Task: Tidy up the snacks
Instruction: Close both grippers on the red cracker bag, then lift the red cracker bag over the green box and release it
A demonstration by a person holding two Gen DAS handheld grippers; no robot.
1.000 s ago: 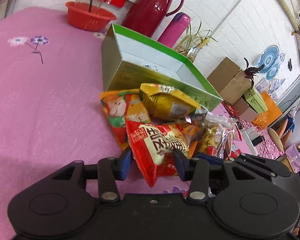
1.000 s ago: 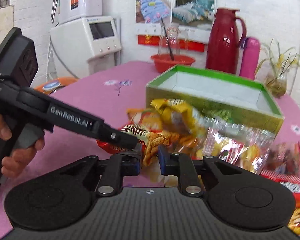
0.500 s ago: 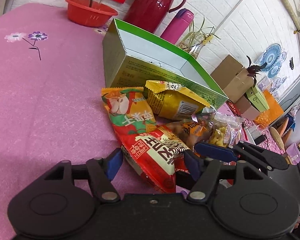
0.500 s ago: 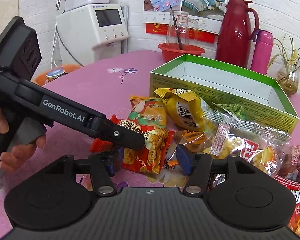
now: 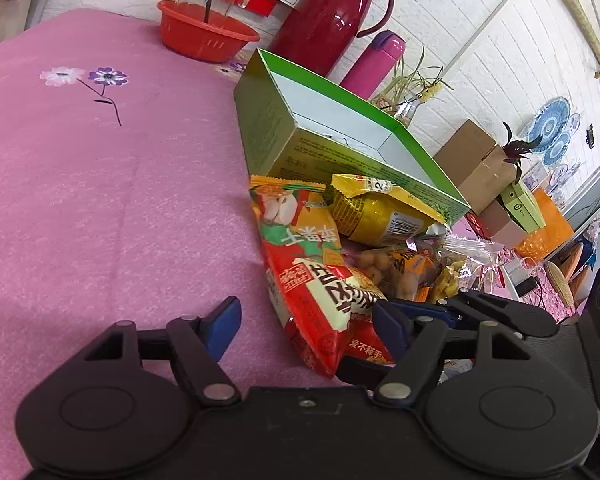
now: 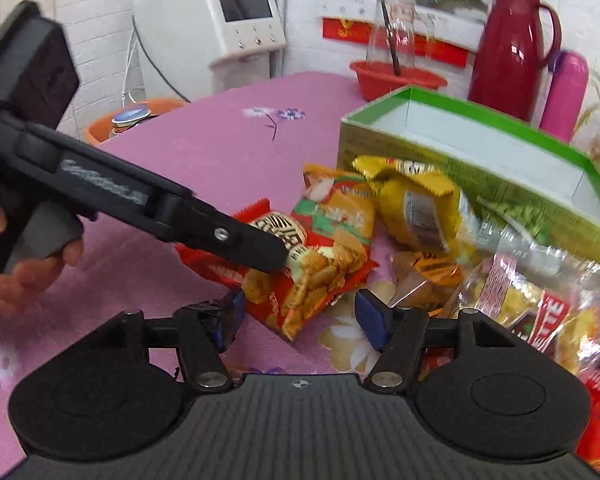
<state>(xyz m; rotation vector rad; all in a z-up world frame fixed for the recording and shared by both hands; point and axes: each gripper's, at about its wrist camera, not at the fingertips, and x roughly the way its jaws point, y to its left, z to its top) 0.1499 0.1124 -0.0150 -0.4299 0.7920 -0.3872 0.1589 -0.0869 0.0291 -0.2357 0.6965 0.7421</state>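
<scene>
Snacks [image 5: 324, 280] overlapping, right claw [image 5: 416, 312] partly hidden

Glossy foil snack packets [image 5: 324, 304], matt pink tablecloth [image 5: 100, 200], cardboard box [image 5: 300, 148]

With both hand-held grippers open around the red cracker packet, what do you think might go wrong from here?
1. The left hand-held gripper and right hand-held gripper both straddle the red cracker packet; they may collide or tug it apart.
2. The packet overlaps the orange apple packet, so lifting could drag that along.
3. The yellow packet leans against the green box; disturbing the pile may topple it.
</scene>
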